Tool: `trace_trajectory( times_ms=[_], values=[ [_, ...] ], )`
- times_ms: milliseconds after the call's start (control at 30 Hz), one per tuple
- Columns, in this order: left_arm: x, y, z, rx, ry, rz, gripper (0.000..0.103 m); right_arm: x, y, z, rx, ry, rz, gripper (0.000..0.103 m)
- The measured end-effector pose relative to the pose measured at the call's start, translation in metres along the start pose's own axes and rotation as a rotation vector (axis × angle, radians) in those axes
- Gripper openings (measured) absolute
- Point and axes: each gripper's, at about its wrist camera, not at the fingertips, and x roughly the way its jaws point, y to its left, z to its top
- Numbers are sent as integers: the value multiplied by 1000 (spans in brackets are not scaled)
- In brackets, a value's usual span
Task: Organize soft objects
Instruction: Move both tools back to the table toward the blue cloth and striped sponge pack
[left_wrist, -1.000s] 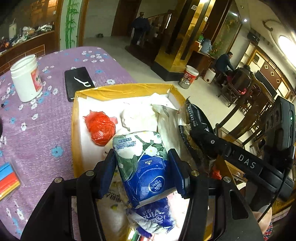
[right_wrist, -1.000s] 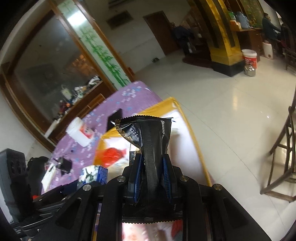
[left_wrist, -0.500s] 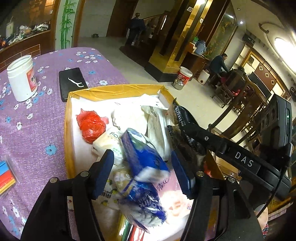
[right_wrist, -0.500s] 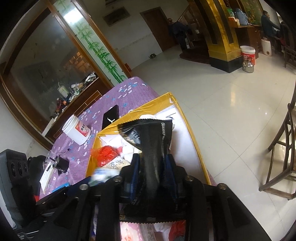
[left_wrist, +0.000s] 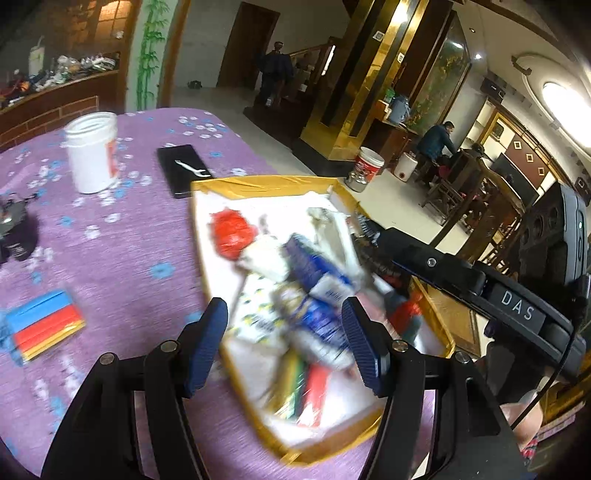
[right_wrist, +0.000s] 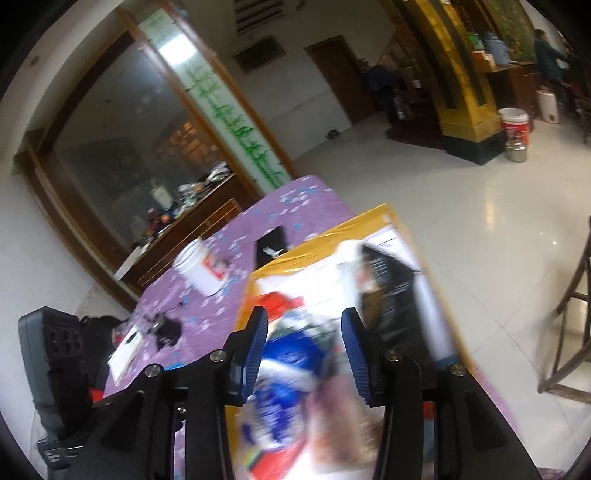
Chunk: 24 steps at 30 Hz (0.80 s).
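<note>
Dim indoor light; ceiling lamp glares; floor reflects; box contents motion-blurred; fisheye edges bent, vignetted.

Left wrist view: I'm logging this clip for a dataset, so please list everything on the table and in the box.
table: one, purple flowered cloth, under everything
box: one, yellow rim with white inside, on the table's right part
red bag: one, red, far left corner of the box
tissue packs: at least two, blue and white, blurred, middle of the box
black pouch: one, black, along the box's right side
white jar: one, white with red label, far left on the table
black case: one, black, between jar and box
coloured strips: one stack, blue, red and yellow, near left
left hand-held gripper: open, empty, above the box
right hand-held gripper: jaws just opened, empty
</note>
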Motion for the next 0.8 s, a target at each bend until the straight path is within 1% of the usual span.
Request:
trace_trajectory(
  times_ms=[133,267,300,467,500,533,600,633,700,767,800],
  values=[
    [-25,28,-20,-6,-14,16,63,8,35,-11,-60,44,53,46],
    [-55,68,-39,-35,-38,56,63,20,70,-25,-129,92,87,49],
    [-63,80,-43,-42,-48,76,63,24,80,-29,-146,107,97,50],
    [-102,154,-58,-95,-111,258,63,56,132,-55,-244,226,139,50],
    [-108,173,-61,-127,-124,305,63,62,143,-60,-264,252,150,50],
    [-110,189,-65,-161,-141,316,63,71,157,-65,-291,289,166,50],
    [-112,220,-70,-244,-161,320,63,93,186,-72,-327,343,194,50],
    [-112,235,-74,-300,-168,320,63,103,198,-75,-338,363,192,50],
    [-108,257,-79,-390,-152,296,63,130,219,-77,-340,404,194,50],
    [-106,269,-81,-445,-139,257,63,156,237,-76,-332,417,205,50],
    [-104,271,-81,-452,-131,251,63,171,245,-76,-344,431,188,50]
  ],
)
